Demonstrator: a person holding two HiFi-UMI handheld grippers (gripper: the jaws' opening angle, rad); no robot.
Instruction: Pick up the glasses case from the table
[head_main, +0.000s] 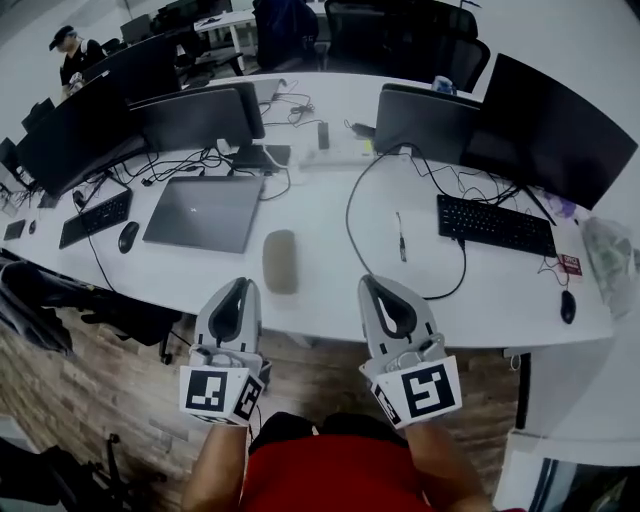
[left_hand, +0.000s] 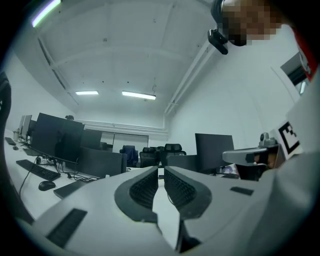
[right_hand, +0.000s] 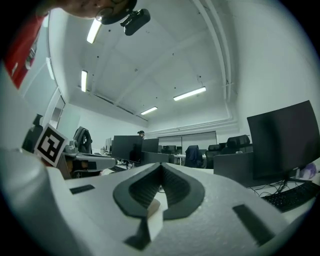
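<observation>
Head view: one grey glasses case (head_main: 280, 261) lies on the white tabletop (head_main: 330, 215) near its front edge, with its long axis running away from you. It sits between your two claws and slightly ahead of them, nearer the left claw (head_main: 240, 284) than the right claw (head_main: 368, 281). Left and right gripper views show both claws pressed together with nothing between the pads, so by my judgement the left has the shorter reach: spread it, shift right, and straddle the case across its narrow width.
</observation>
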